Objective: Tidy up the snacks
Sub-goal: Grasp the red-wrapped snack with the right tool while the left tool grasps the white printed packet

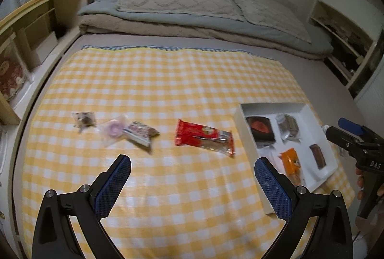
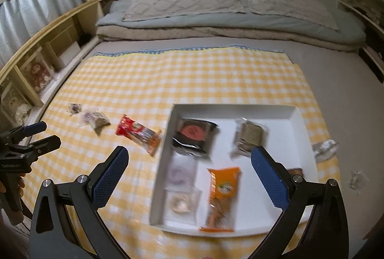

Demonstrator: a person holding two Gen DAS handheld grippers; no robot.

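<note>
A white tray [image 2: 302, 129] lies on a yellow checked cloth [image 1: 168, 81] and holds several snacks: a black-and-red pack [image 2: 193, 132], a grey pack [image 2: 249, 135], an orange pack [image 2: 222, 189] and two clear packs. Loose on the cloth are a red wafer pack [image 1: 204, 136], a pink ring candy [image 1: 114, 128], a dark striped pack [image 1: 140, 135] and a small brown pack [image 1: 84, 118]. My left gripper [image 1: 192, 184] is open and empty above the cloth, near the red pack. My right gripper [image 2: 189, 179] is open and empty over the tray.
The cloth lies on a bed with folded blankets and pillows [image 1: 182, 4] at the far end. A wooden shelf [image 1: 36, 18] runs along the left side. Two crumpled clear wrappers [image 2: 324, 148] lie right of the tray.
</note>
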